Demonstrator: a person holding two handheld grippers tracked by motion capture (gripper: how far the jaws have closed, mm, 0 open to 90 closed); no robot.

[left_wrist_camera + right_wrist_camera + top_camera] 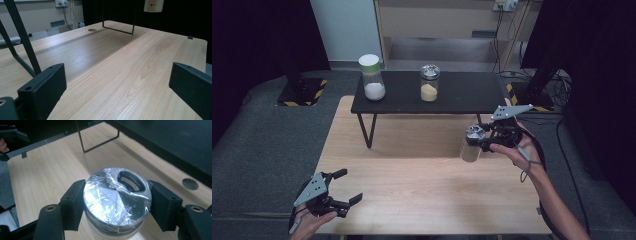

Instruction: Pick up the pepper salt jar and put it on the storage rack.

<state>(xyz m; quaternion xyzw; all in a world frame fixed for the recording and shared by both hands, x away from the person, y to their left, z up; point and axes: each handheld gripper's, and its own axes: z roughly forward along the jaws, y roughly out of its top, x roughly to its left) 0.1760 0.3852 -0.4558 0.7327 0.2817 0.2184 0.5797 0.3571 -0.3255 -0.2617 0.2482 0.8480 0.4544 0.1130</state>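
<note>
Right tool (482,142): clenched on a jar (472,145) just under its lid, one black jaw on each side
Jar: clear glass with a pale fill, held up in the air above the right part of the wooden surface (412,175), in front of the low black shelf (462,92)
Jar lid (117,197): shiny silver, wrapped in crinkly clear film, with a dark oval hole near its far edge
Left tool (341,195): released, its jaws wide apart with nothing between them, low over the near left corner of the surface
Person's hands: each holds one tool; the right forearm comes in from the bottom right
Black shelf: carries a jar with a white lid (372,77) and white powder, and just beside it a jar with a silver lid (429,82) and yellow powder
</note>
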